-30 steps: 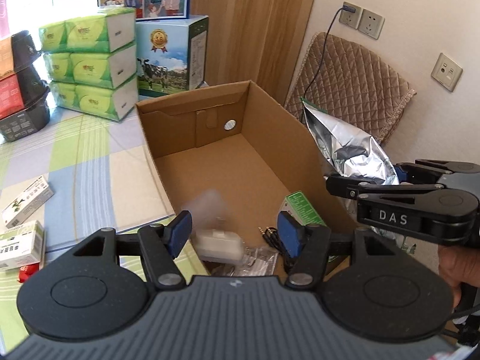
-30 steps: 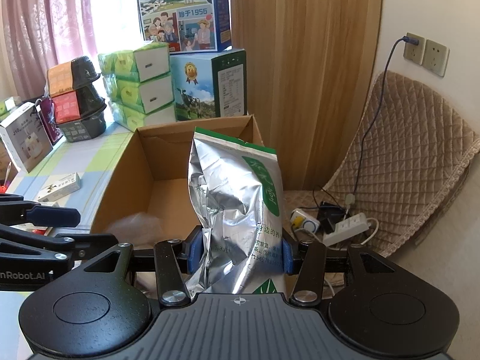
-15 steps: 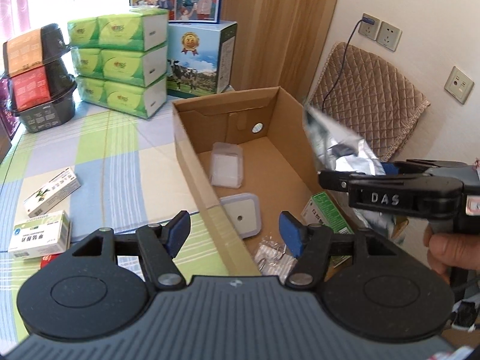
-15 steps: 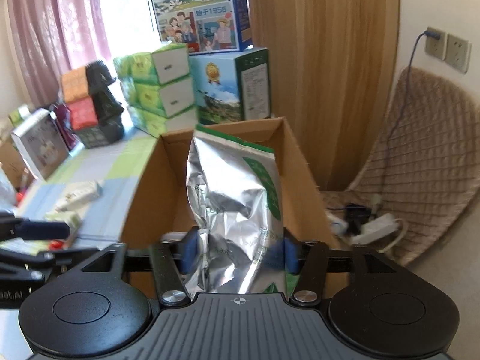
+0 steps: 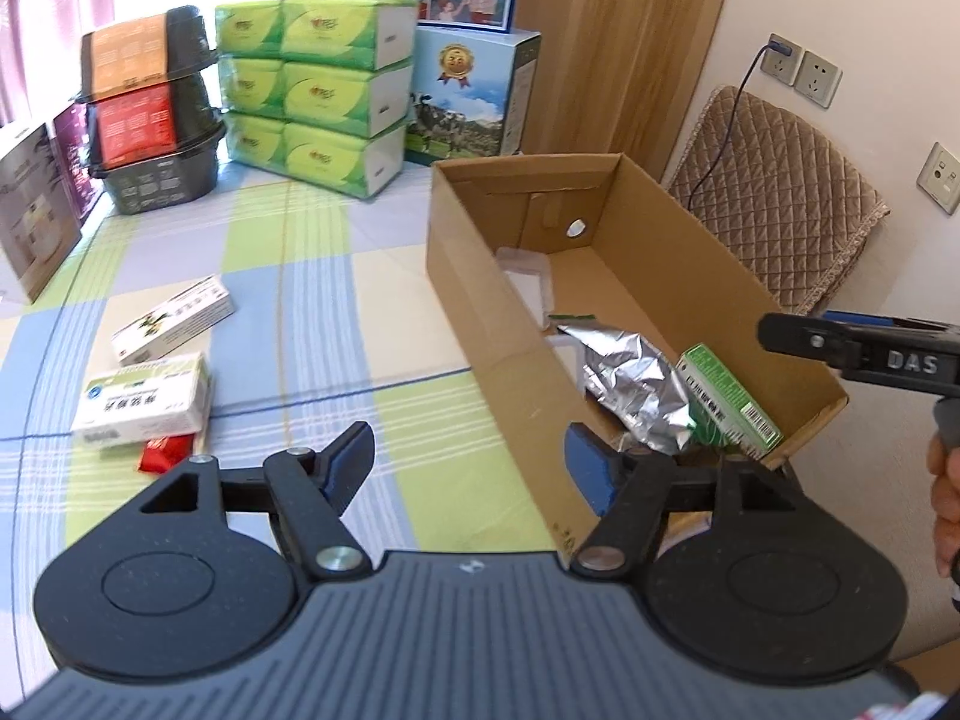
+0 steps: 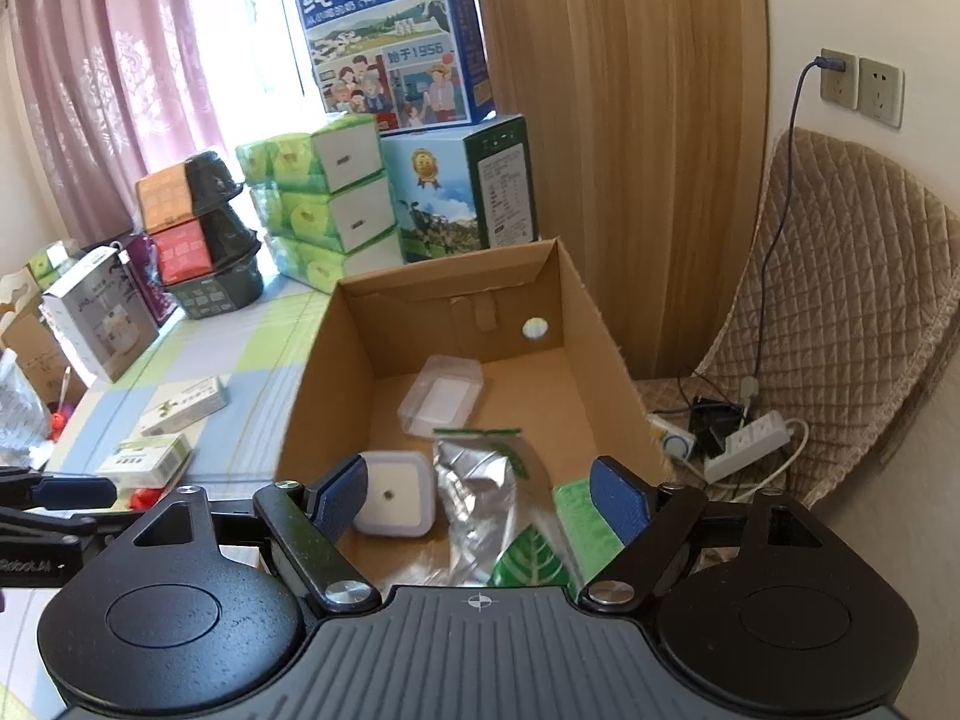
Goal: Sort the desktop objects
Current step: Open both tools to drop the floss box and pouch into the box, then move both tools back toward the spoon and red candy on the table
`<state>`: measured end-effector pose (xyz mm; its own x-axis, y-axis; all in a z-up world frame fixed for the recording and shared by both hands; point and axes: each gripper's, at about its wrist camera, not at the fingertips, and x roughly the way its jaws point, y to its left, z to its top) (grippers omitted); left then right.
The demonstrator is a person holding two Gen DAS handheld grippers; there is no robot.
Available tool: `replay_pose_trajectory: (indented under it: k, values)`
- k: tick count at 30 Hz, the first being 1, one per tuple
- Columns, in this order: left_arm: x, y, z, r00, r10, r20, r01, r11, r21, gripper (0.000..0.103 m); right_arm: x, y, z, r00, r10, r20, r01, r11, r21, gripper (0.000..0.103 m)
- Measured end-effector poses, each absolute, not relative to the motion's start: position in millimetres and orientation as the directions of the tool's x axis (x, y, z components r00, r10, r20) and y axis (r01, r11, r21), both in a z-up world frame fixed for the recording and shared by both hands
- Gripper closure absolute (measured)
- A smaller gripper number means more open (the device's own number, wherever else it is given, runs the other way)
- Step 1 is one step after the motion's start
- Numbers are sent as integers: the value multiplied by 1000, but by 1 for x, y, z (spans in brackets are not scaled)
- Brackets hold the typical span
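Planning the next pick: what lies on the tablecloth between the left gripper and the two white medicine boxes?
Left wrist view: a small red packet beside the nearer medicine box, then bare cloth toward the left gripper.

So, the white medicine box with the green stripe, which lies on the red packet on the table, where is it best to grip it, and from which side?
Grip the white medicine box across its short width, near the middle, coming from above with the open left gripper. It lies flat with its broad face up, so its long side faces are probably free. It rests on the red packet, so lift straight up.
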<state>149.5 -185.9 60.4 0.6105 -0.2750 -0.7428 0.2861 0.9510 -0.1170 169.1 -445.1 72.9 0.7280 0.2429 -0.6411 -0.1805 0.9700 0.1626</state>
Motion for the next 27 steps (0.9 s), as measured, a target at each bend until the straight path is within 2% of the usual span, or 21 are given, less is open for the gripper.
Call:
replay_pose_trajectory:
  k: [5, 11, 27]
  values:
    - [132, -170, 61, 615, -254, -747, 268, 958, -105, 36, 143, -431, 79, 730, 268, -629, -203, 963, 175, 14]
    - [107, -151, 60, 618, -221, -755, 239, 967, -88, 32, 115, -406, 86, 725, 314, -613, -262, 949, 176, 9]
    - [60, -84, 49, 625, -102, -774, 106, 993, -45, 27, 81, -345, 84, 676, 424, -602, -394, 899, 190, 5]
